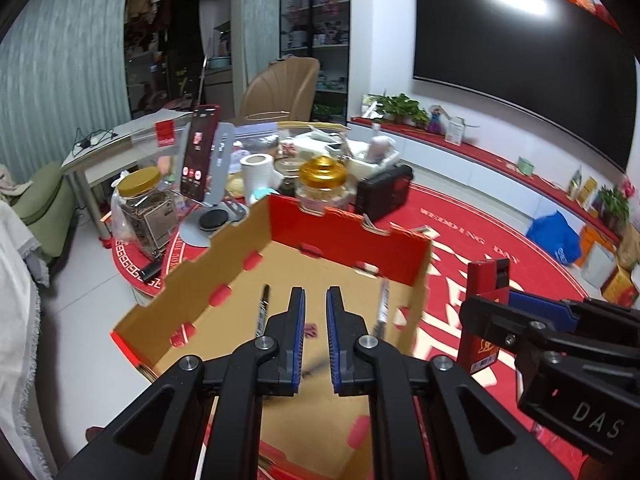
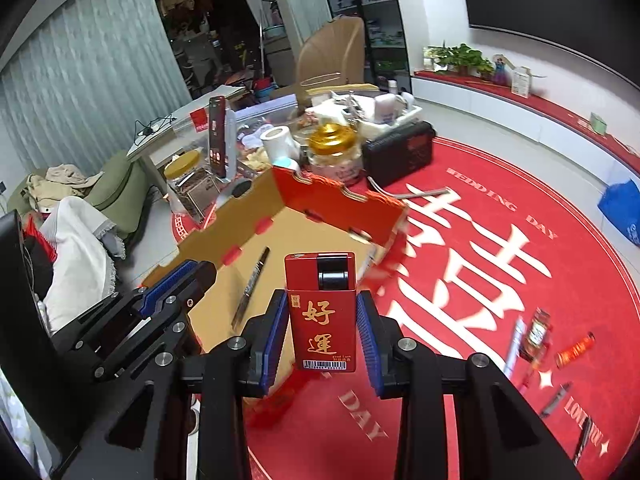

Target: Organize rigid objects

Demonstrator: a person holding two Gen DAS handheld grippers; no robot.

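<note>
Fingers of your right gripper [image 2: 322,332] squeeze a red box [image 2: 323,312] with gold writing. The box stands up straight between the two blue pads [image 2: 276,336], and its top pokes out past the fingertips. Just beyond those fingers sits the cardboard tray [image 2: 360,216], with a black pen [image 2: 251,288] lying on its floor, a little to the left of the box. Your left gripper [image 1: 316,312] has its fingers close together with nothing between them. Past those fingertips you see the tray floor, with one pen to the left of the fingers and another pen [image 1: 383,306] to the right. More small things [image 2: 538,338] lie on the red rug [image 2: 500,240], far off to the right of your right fingers.
</note>
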